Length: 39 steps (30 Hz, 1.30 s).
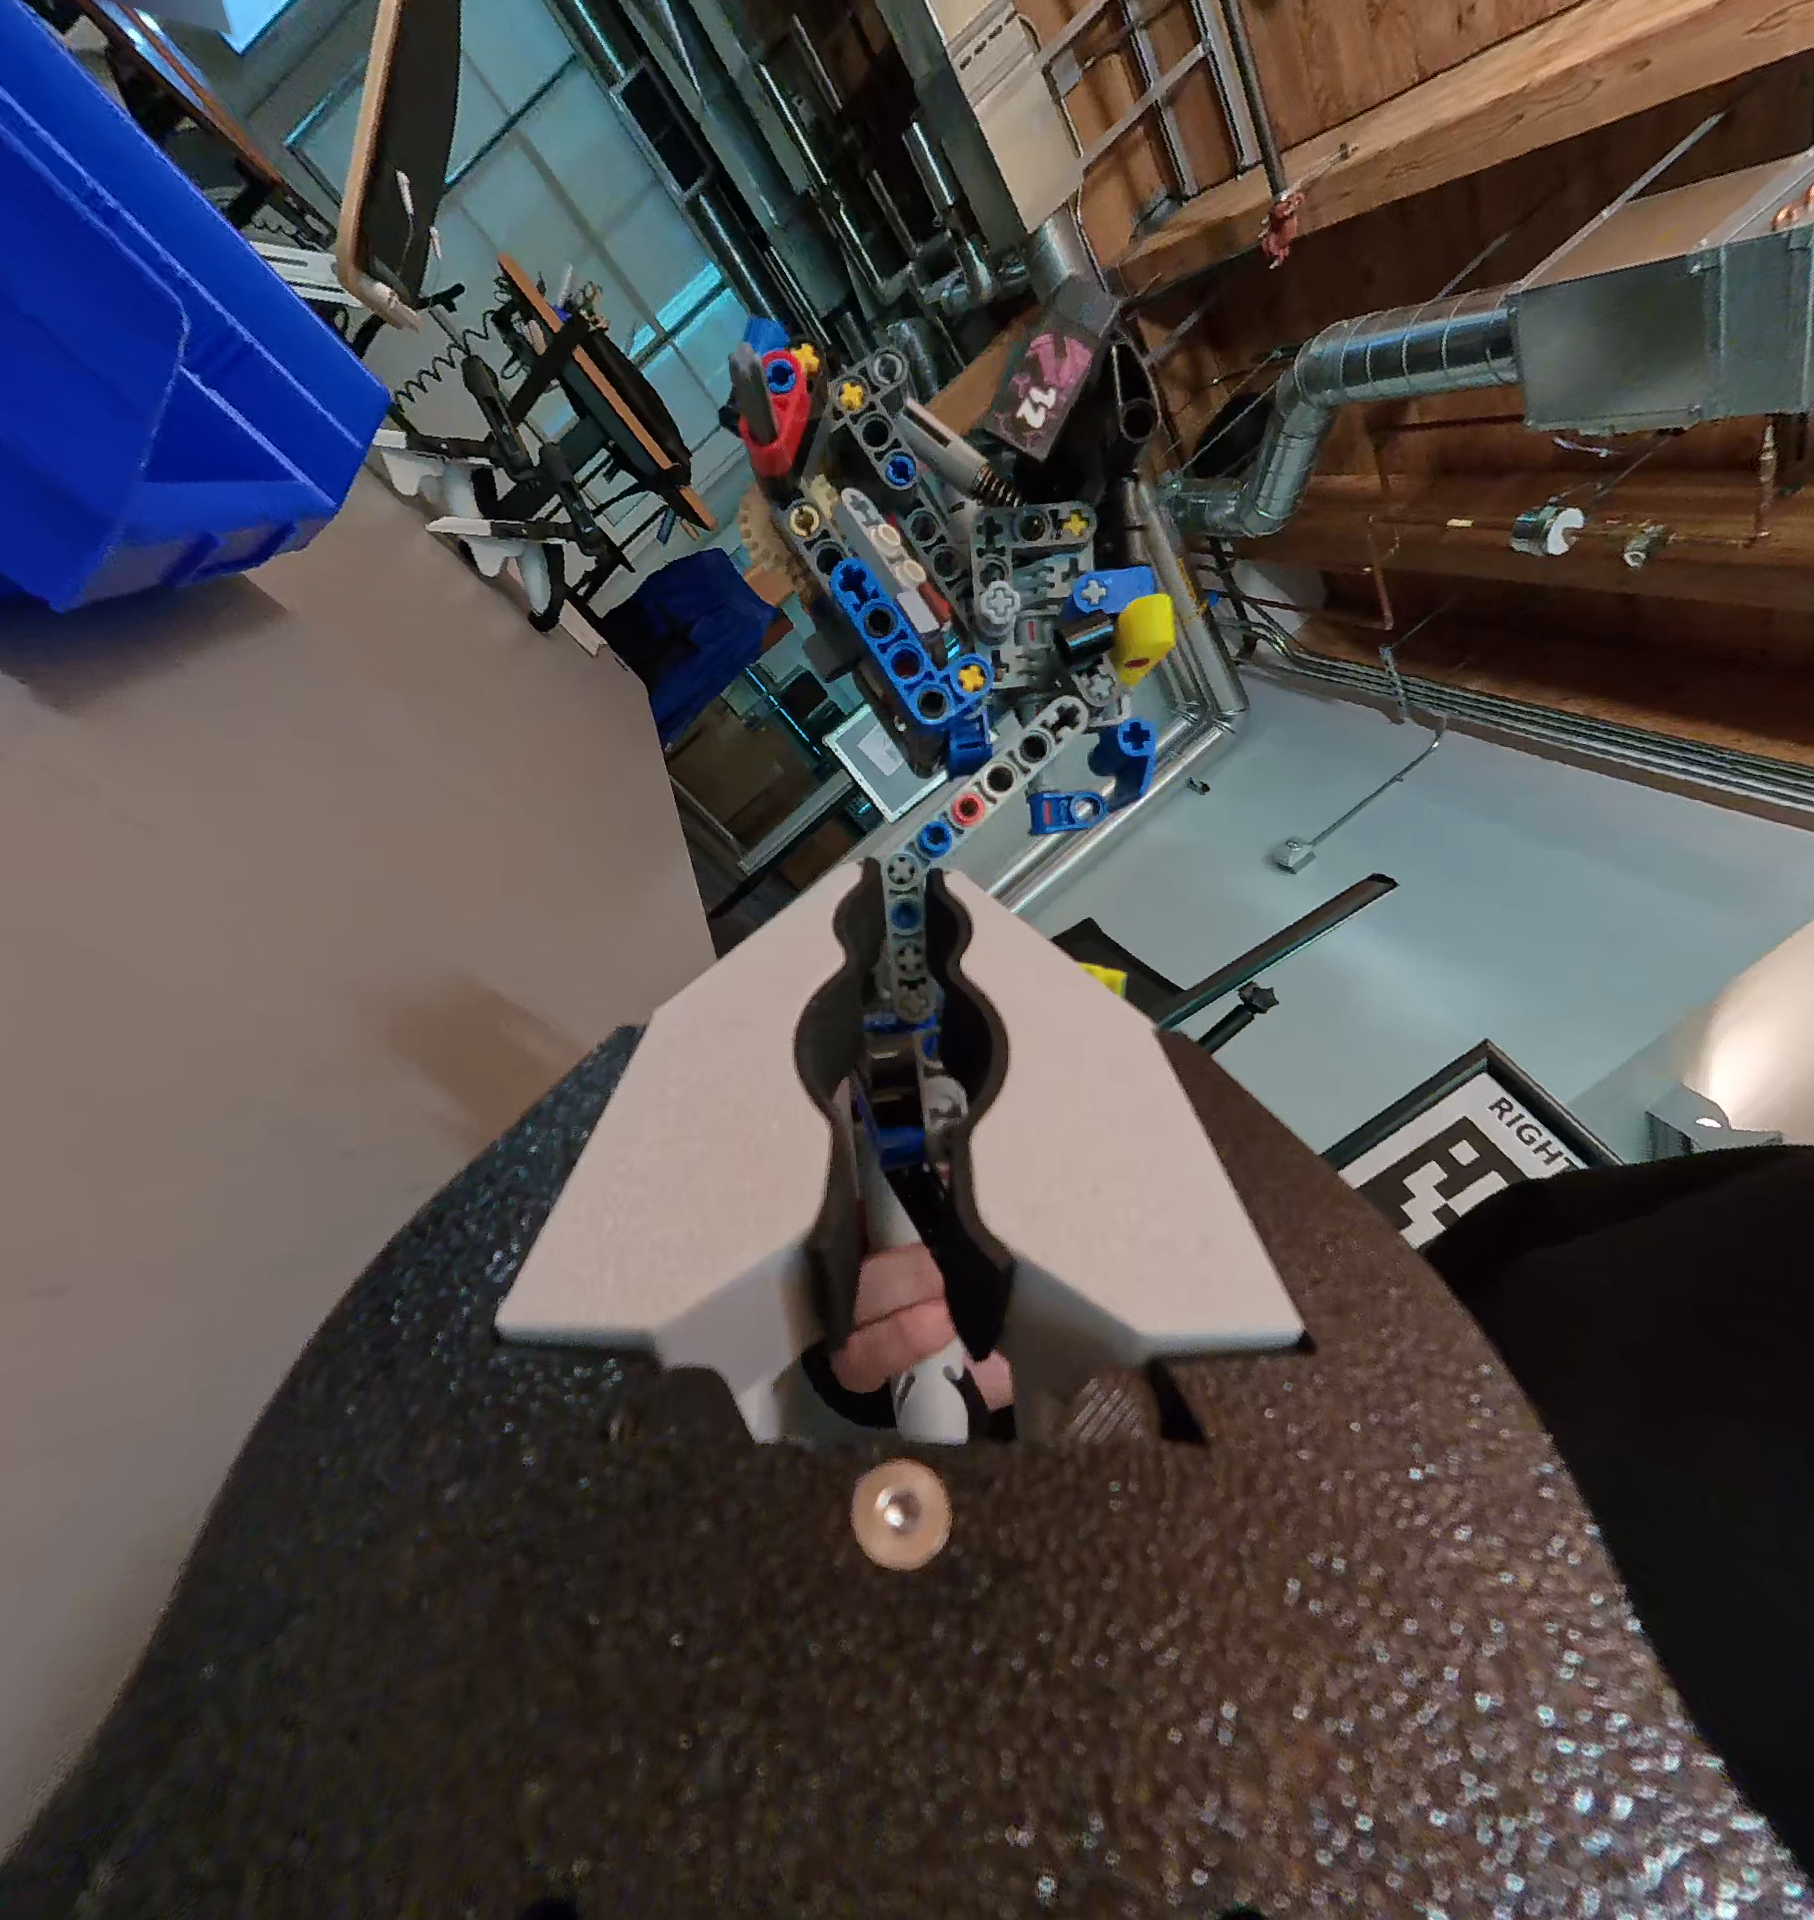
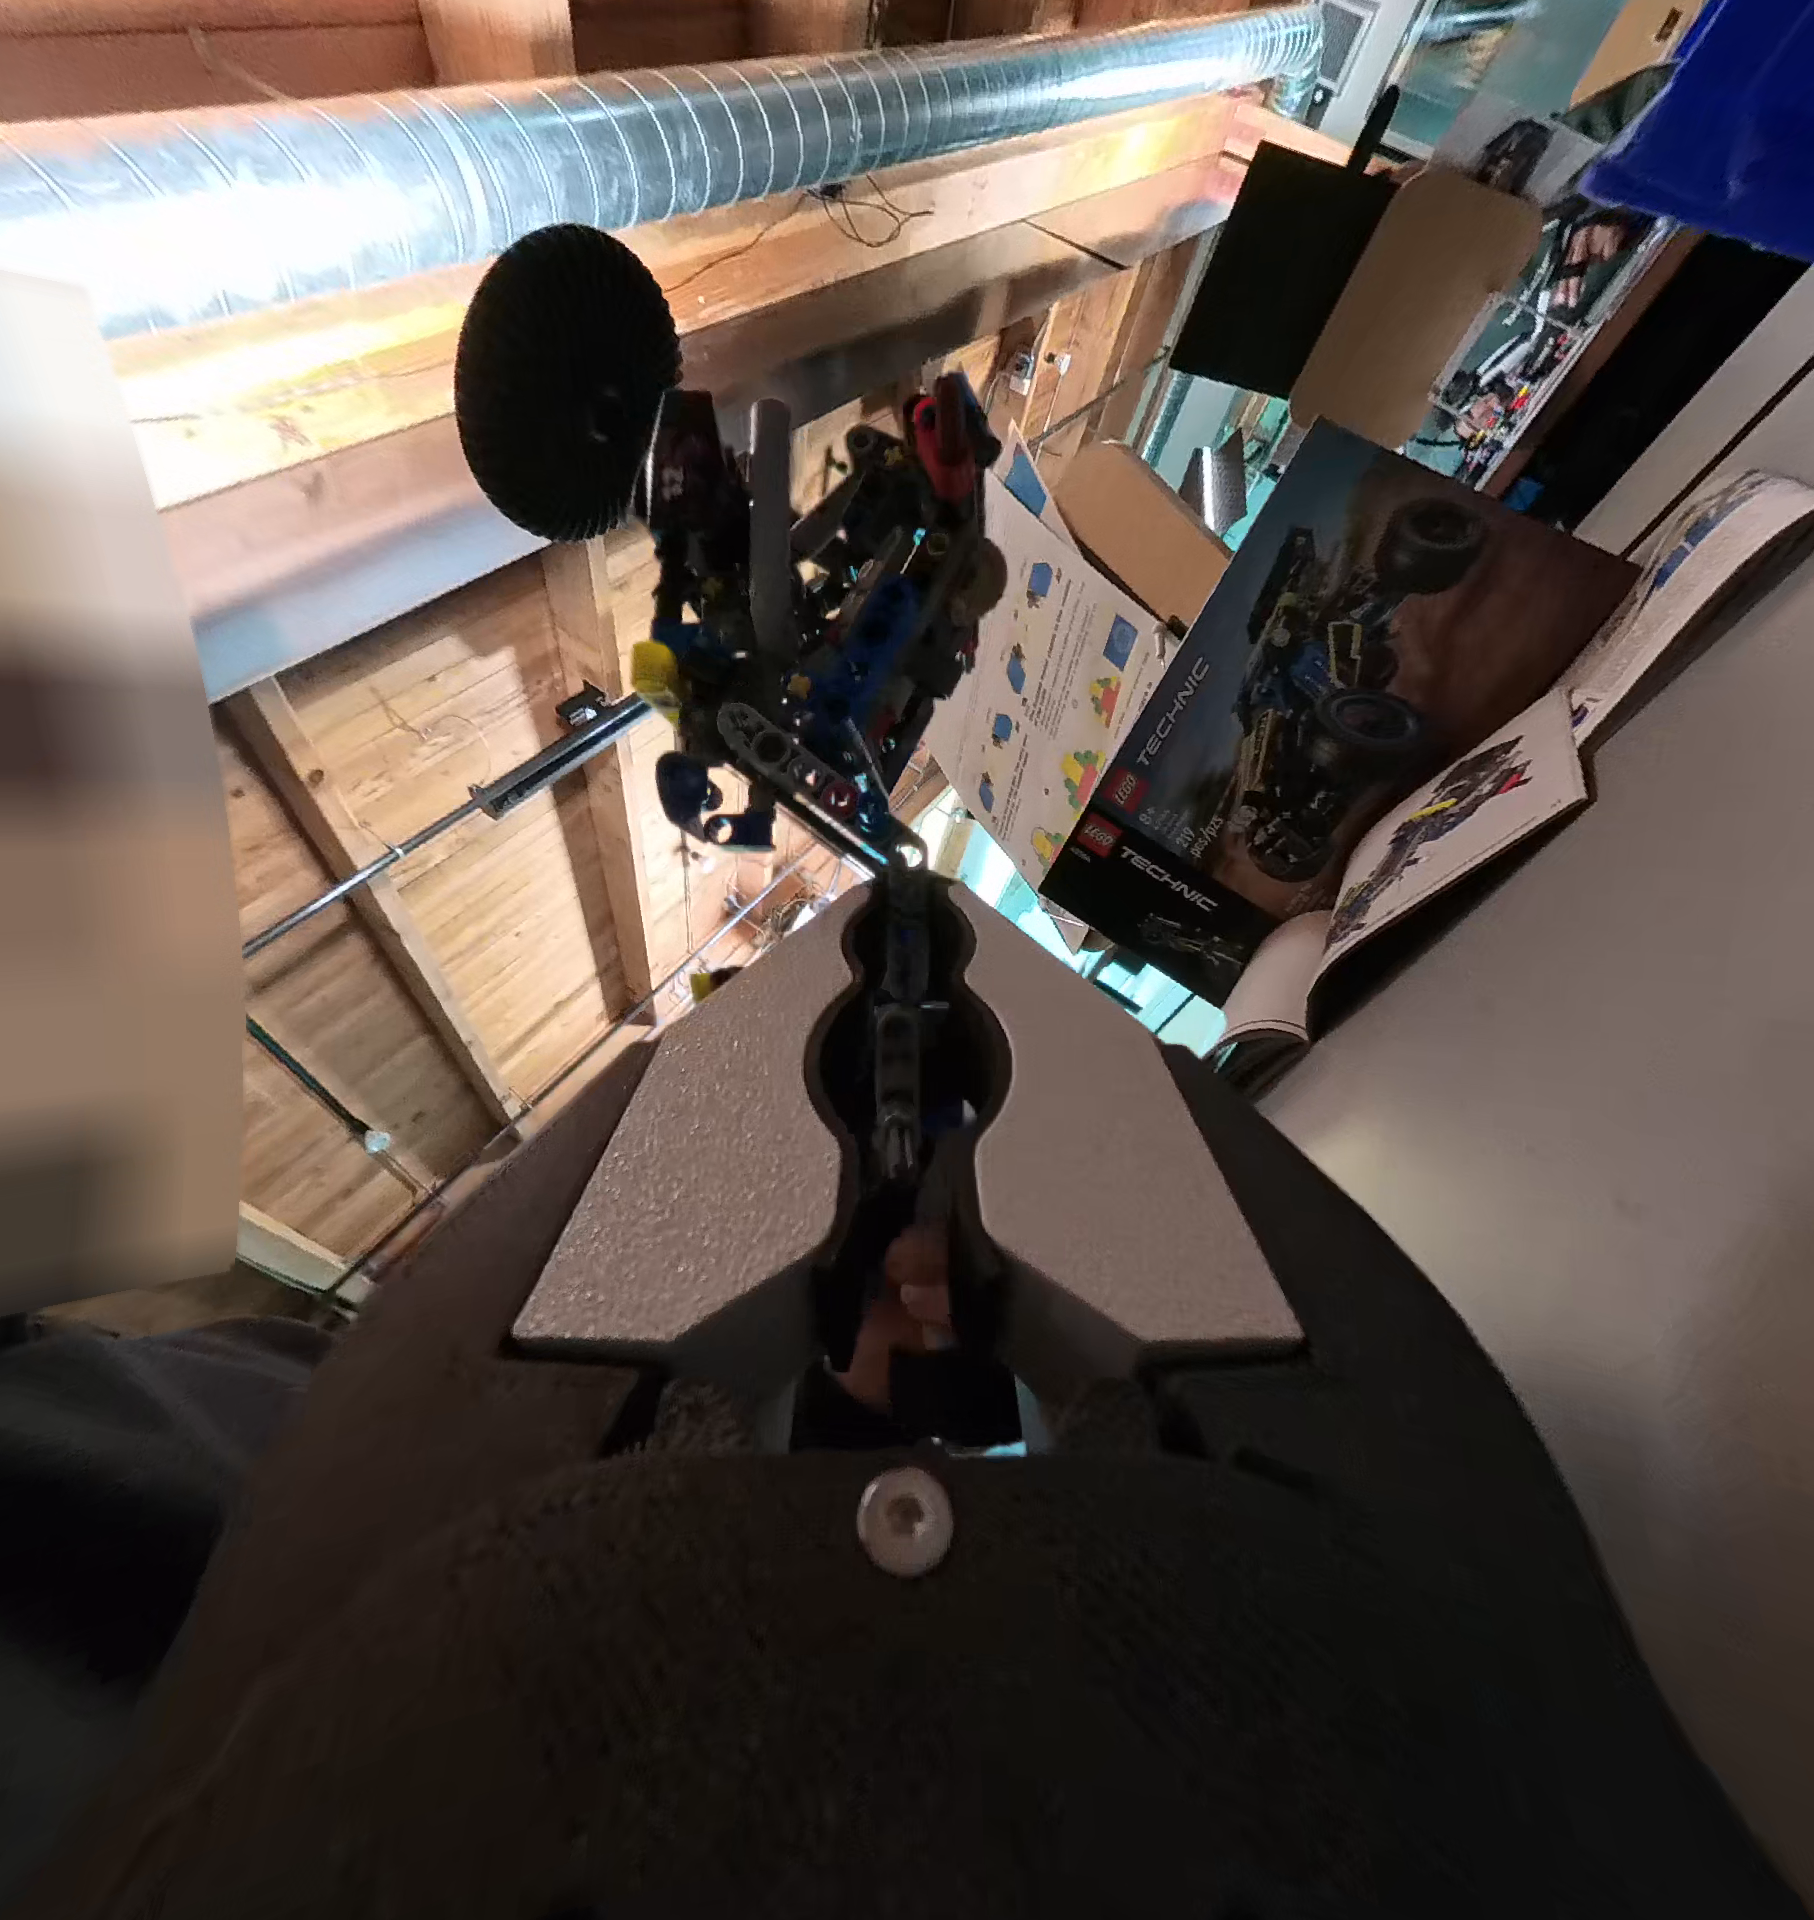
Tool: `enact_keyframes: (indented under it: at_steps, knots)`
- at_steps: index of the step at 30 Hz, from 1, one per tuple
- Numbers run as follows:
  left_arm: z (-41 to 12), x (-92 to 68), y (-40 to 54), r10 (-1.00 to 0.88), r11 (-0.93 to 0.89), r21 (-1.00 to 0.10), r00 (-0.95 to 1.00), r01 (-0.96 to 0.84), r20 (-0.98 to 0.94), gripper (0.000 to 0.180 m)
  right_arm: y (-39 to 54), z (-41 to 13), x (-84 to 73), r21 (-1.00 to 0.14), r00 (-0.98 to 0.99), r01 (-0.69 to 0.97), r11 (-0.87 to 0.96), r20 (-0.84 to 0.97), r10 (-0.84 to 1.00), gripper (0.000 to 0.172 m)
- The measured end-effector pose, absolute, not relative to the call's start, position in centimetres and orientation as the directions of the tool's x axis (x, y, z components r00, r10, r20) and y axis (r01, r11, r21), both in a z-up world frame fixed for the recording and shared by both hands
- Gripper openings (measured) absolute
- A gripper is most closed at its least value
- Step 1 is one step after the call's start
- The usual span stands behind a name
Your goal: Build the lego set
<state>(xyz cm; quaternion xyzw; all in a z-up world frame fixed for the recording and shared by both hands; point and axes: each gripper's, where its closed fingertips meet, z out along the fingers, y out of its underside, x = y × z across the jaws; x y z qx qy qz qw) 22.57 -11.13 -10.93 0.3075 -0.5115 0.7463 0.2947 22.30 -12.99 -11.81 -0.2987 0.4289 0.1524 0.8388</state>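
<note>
My left gripper [image 1: 903, 883] is shut on the lower end of a grey angled beam [image 1: 996, 779] with blue and red pins. The beam belongs to a toy brick model [image 1: 944, 561] of grey, blue, red and yellow parts, held up in the air. My right gripper [image 2: 908, 894] is shut on a dark beam [image 2: 809, 769] of the same model [image 2: 809, 623], seen against the light. A black wheel [image 2: 565, 384] sits at the model's top left in this view. A hand shows through the gap behind each pair of fingers.
A blue bin [image 1: 103, 343] stands on the beige table [image 1: 259, 935] at the upper left. In the right wrist view a toy set box [image 2: 1329, 707], a printed sheet [image 2: 1048, 675] and an open instruction booklet [image 2: 1485, 790] lie by the grey table [image 2: 1609, 1143]. Ducts and wooden beams are behind. Both grippers' tips are close together, under 4 cm apart.
</note>
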Motion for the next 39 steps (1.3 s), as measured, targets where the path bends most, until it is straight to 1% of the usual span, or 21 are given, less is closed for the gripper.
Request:
enact_keyframes:
  at_steps: [5, 8, 12, 18, 25, 30, 34, 37, 39]
  knots:
    - [-10.2, 22.3, -11.2, 0.14, -0.325, -0.566, -0.631, -0.757, 0.763, 0.005, -13.1, -10.5, 21.9, -0.388, 0.646, -0.458, 0.8, -0.763, 0.001, 0.005]
    - [-9.6, 22.1, -11.2, 0.175, -0.349, -0.537, -0.617, -0.768, 0.768, 0.005, -13.1, -9.8, 21.5, -0.392, 0.675, -0.441, 0.808, -0.738, 0.01, 0.004]
    - [-9.0, 21.9, -11.1, 0.169, -0.369, -0.56, -0.647, -0.741, 0.744, 0.004, -13.1, -9.4, 21.3, -0.366, 0.68, -0.452, 0.813, -0.732, 0.048, 0.005]
    - [-9.0, 21.9, -11.1, 0.126, -0.362, -0.599, -0.674, -0.715, 0.728, 0.004, -12.9, -9.4, 21.3, -0.388, 0.68, -0.449, 0.805, -0.732, 0.026, 0.004]
    - [-9.7, 22.1, -11.2, 0.08, -0.303, -0.635, -0.683, -0.711, 0.726, 0.005, -12.8, -10.2, 21.5, -0.396, 0.632, -0.512, 0.762, -0.775, 0.022, 0.005]
    - [-10.8, 22.5, -11.1, 0.052, -0.253, -0.635, -0.666, -0.73, 0.744, 0.005, -12.5, -11.3, 21.7, -0.382, 0.587, -0.563, 0.733, -0.809, 0.029, 0.005]
    - [-11.6, 22.5, -11.0, 0.044, -0.197, -0.645, -0.664, -0.738, 0.746, 0.006, -12.2, -12.1, 21.7, -0.464, 0.596, -0.564, 0.683, -0.801, -0.052, 0.005]
    - [-11.8, 22.5, -11.0, 0.051, -0.196, -0.651, -0.671, -0.733, 0.74, 0.006, -12.3, -12.3, 21.8, -0.487, 0.603, -0.557, 0.673, -0.794, -0.075, 0.005]
    - [-12.1, 22.7, -10.8, 0.064, -0.198, -0.635, -0.657, -0.747, 0.752, 0.006, -12.0, -12.6, 21.8, -0.497, 0.601, -0.559, 0.663, -0.794, -0.089, 0.005]
